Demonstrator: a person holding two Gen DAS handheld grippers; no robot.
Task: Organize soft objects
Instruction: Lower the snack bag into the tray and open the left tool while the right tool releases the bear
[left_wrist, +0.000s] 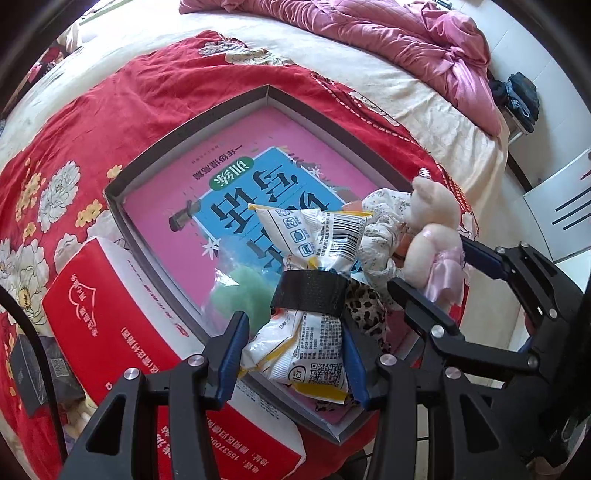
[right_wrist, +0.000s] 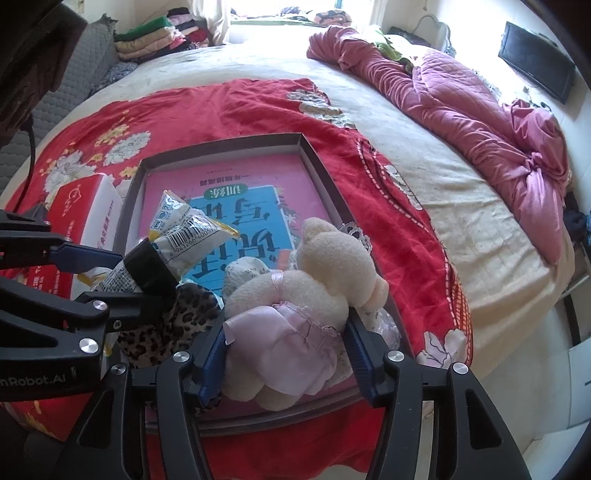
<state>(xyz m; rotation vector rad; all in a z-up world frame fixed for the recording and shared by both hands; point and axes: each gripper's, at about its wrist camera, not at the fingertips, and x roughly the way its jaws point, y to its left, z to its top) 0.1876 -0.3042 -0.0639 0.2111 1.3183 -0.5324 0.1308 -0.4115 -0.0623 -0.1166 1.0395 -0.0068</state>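
The left claw (left_wrist: 295, 325) is clamped on a white and yellow snack packet (left_wrist: 317, 236), squeezed at its middle where a black band of tape wraps it. The packet carries a barcode beginning 6 941266, a row of small square symbols, and a QR code near its lower end; the fine print is too small to read. The right claw (right_wrist: 286, 343) has its jaws spread around one cream plush toy (right_wrist: 314, 280) in a pink satin skirt. The left blue pad meets the skirt and the right pad sits against the toy's side, but whether they press cannot be told. The side of the left claw, seen from the right wrist, reads "nRobot.AI".

Both things sit over one shallow grey cardboard tray (left_wrist: 207, 122) on a red flowered blanket (left_wrist: 155, 85) spread on the bed. The tray's floor is a pink and blue book cover (left_wrist: 258, 184) with large Chinese characters, upside down. Also in the tray are one leopard-print cloth (right_wrist: 184, 306), one white floral scrunchie (left_wrist: 384, 229) and one pale green fluffy piece (left_wrist: 240, 291), all crowded in the near corner; the far half of the tray is open.

One red and white tissue box (left_wrist: 107, 302) with Chinese text touches the tray's left wall. A crumpled pink quilt (right_wrist: 480, 122) lies well apart at the bed's far right.
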